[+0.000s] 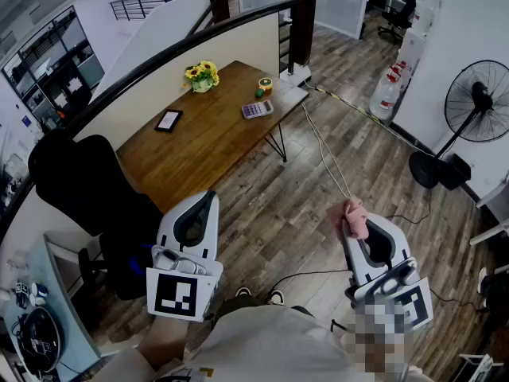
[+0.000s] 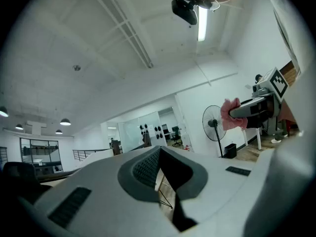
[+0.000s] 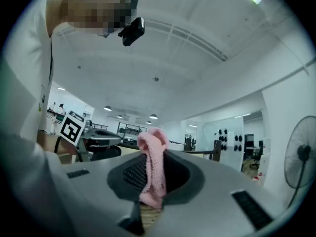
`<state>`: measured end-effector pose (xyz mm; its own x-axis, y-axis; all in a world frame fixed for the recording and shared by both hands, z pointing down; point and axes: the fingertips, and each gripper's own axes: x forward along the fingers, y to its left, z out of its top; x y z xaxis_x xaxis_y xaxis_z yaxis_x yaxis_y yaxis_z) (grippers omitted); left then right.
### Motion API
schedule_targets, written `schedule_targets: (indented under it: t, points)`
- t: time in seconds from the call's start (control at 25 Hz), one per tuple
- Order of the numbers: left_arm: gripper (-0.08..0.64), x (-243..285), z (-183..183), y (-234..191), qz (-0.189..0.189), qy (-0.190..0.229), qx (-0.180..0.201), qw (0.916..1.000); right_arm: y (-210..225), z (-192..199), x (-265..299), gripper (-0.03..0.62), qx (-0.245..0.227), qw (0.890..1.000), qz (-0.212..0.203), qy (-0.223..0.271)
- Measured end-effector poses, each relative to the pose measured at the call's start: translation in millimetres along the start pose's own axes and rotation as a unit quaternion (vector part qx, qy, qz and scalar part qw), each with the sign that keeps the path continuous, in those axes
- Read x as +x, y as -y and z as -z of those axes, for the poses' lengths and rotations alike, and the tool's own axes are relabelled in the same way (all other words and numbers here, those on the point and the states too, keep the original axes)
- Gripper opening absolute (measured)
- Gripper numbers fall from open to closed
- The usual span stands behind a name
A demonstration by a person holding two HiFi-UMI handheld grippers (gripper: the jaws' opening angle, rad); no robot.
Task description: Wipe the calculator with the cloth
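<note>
While both grippers are held level in front of the person, the calculator point(image 1: 257, 109) lies on the wooden table point(image 1: 199, 146) near its far R end, well apart from either tool. R gripper point(image 1: 358, 231) is clamped on the pink cloth point(image 1: 355, 216). In the R gripper view the cloth is pinched betw. the dark ribbed pads point(image 3: 131, 174), w/ a folded lump sticking up above them & a short end hanging below. L gripper point(image 1: 208, 199) is empty, jaws pressed together w/ nothing betw. them; its own view shows only a sliver of floor through the narrow slit under the pads.

Both tools hover over the wood-plank floor point(image 1: 318, 189), not over the table. L one is nearer the black office chair point(image 1: 87, 185); R one is close to a thin cable point(image 1: 328, 159) that runs across the floor toward the table's corner.

Also on the table: a vase of yellow flowers point(image 1: 202, 76) at the far edge, a dark tablet-like slab point(image 1: 168, 120) to the L of the calc., an orange round item point(image 1: 265, 83) & a small green one point(image 1: 259, 92) just behind the calc. Standing fan point(image 1: 475, 114) by the R wall, big water bottle point(image 1: 386, 94) further back. Person's shoes point(image 1: 274, 297) show betw. the grippers.
</note>
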<state>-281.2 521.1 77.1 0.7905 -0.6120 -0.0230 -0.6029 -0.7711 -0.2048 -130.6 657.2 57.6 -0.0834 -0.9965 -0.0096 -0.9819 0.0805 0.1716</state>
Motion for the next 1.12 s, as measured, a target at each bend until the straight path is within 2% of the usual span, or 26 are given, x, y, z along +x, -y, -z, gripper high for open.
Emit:
schedule_targets:
  t: [0.2,0.56,0.84,0.88,0.92,0.96,1.04,1.12]
  points:
    - [-0.004,-0.7,2.8,-0.8,0.0,-0.003,-0.002,1.0,0.1,-1.2,-1.2,0.057,0.034,0.999,-0.008,0.02]
    - [-0.004,-0.7,0.6,3.7,-0.01,-0.005,0.002,0.9999,6.5,7.7,-5.3,0.06,0.046,0.999,-0.023,0.019]
    - [-0.003,-1.2,-2.4,6.9,-0.012,0.001,0.008,0.9999,10.4,9.8,-4.6,0.064,0.075,0.995,-0.043,0.041]
    - [0.073,0.5,-5.7,6.4,-0.008,0.01,0.005,0.9999,11.5,10.8,-3.0,0.064,0.078,0.995,-0.045,0.04]
    - [0.305,2.2,-10.4,4.8,-0.007,0.023,0.001,0.9997,12.7,11.5,-1.6,0.064,0.08,0.995,-0.047,0.04]
    - [0.428,3.5,-16.3,1.0,-0.013,0.043,-0.001,0.999,14.0,12.1,-0.3,0.064,0.081,0.995,-0.047,0.039]
    - [0.459,4.6,-24.1,-8.2,-0.037,0.074,0.003,0.9966,16.3,13.6,3.2,0.064,0.081,0.995,-0.048,0.038]
    - [0.462,8.0,-20.9,-11.8,-0.045,0.075,0.009,0.9961,18.8,16.4,9.2,0.064,0.082,0.995,-0.049,0.035]
